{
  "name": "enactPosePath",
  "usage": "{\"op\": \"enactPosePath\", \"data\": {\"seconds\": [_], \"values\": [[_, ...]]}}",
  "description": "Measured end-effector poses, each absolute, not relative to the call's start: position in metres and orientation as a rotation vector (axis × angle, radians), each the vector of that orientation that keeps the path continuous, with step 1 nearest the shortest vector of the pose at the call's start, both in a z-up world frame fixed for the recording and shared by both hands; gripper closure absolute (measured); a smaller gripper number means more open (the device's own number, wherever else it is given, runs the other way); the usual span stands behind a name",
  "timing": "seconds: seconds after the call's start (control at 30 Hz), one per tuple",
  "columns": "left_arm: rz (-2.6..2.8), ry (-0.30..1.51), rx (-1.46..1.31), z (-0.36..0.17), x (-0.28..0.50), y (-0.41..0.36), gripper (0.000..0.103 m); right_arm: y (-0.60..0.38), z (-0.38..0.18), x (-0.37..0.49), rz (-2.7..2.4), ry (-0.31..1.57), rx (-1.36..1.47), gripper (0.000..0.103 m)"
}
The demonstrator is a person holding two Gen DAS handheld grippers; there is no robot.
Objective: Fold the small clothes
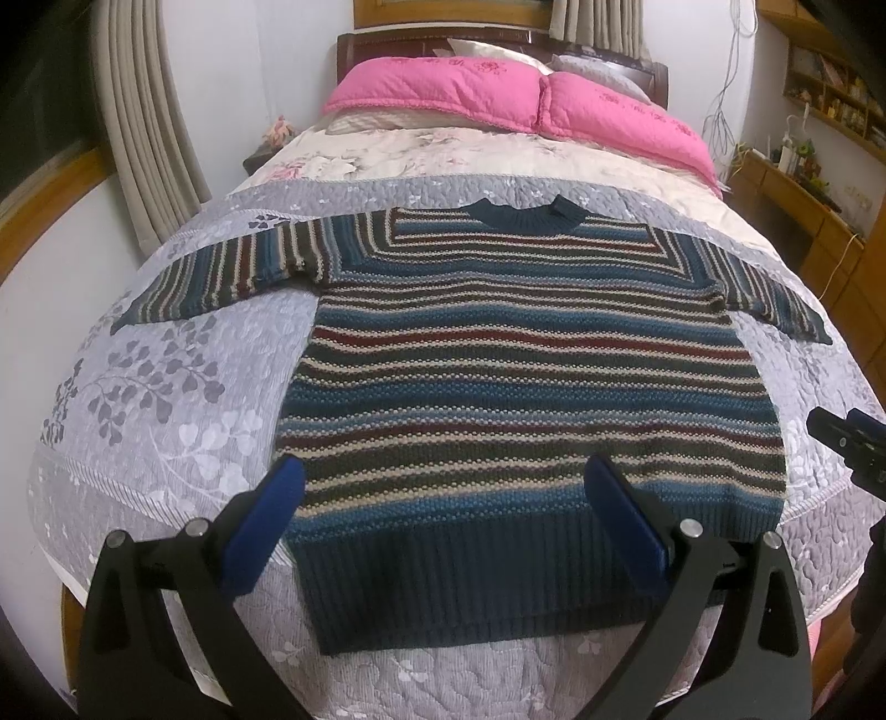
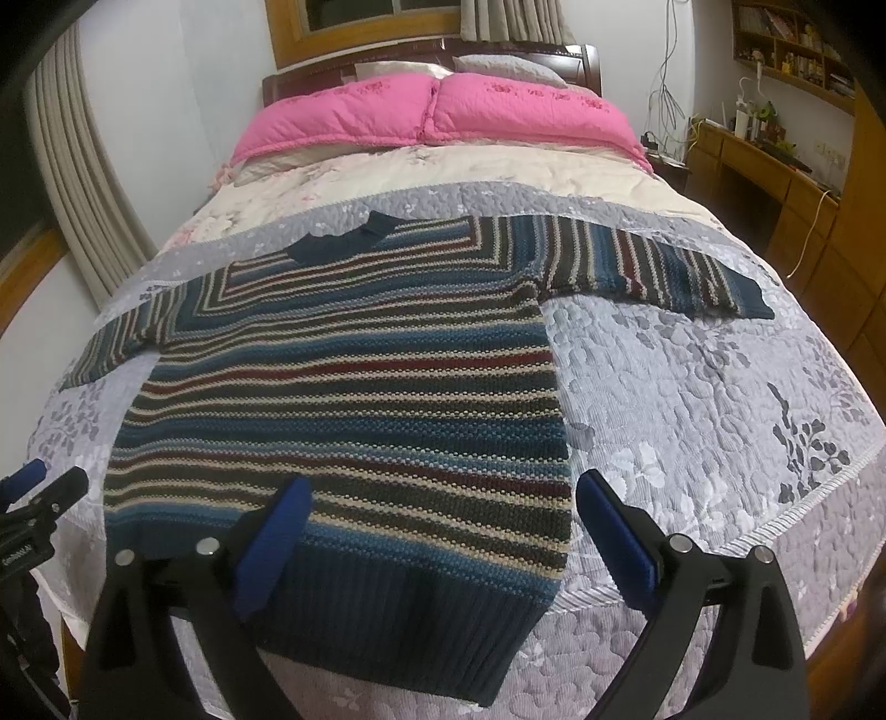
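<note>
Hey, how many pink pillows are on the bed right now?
2. Both lie side by side at the head of the bed: the left pink pillow and the right pink pillow, edges touching at the middle. More pillows, pale ones, sit partly hidden behind them.

Both fisheye views look from the foot of the bed with the grey leaf-patterned quilt [image 1: 166, 387] toward the dark wooden headboard [image 1: 498, 41] at the top of the frame, tilted down and close to the near edge. The left wrist view sits low over the striped knitted sweater [image 1: 526, 354], which fills its centre, with the other black gripper [image 1: 847, 443] at its right edge. The right wrist view stands further right, the sweater pushed lower left; both share sweater, quilt and pink quilted pillows [image 2: 432, 111].
</note>
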State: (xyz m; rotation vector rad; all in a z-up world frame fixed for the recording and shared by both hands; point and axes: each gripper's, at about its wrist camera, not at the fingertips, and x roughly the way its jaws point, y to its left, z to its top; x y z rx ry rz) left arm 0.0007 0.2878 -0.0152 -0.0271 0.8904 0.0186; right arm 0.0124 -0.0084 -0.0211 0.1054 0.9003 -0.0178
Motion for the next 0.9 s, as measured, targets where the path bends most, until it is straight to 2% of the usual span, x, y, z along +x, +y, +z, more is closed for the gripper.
{"op": "enactPosePath", "data": {"seconds": [0.9], "values": [[0.013,0.917,-0.031,-0.0208,0.008,0.2809,0.003,-0.0162,-0.0241,0.0186,-0.018,0.905,0.114,0.004]]}}
